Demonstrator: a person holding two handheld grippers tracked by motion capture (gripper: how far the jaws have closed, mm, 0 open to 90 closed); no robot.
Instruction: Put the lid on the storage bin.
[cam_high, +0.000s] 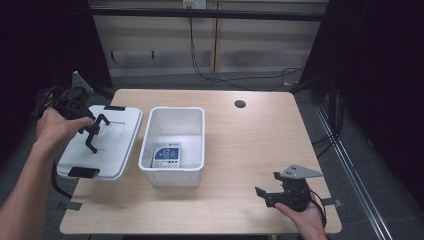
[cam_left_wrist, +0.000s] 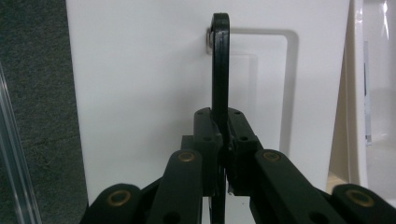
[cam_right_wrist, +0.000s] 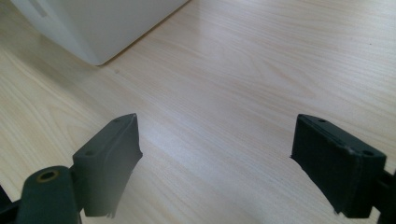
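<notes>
Left tool (cam_high: 93, 131) clamps the black handle (cam_left_wrist: 220, 65) of the white lid (cam_high: 120, 150); its jaws are pinched tight on that thin bar, as the left gripper view shows. Taking the white bin (cam_high: 197, 172) as the landmark: the desk (cam_high: 260, 150) carries it near the middle, and the lid lies flat just left of it, edge close against the bin's left wall, hanging partly over the desk's left edge. The bin stands open, with a small blue-and-white box (cam_high: 167, 155) on its floor. Right tool (cam_high: 270, 196) rests low on the desk, well to the right of the bin and nearer the person, jaws spread wide around nothing. By my reading, packing is done and the grip on the lid is secured; lifting it over, seating it on the bin and latching the black clips remain.
</notes>
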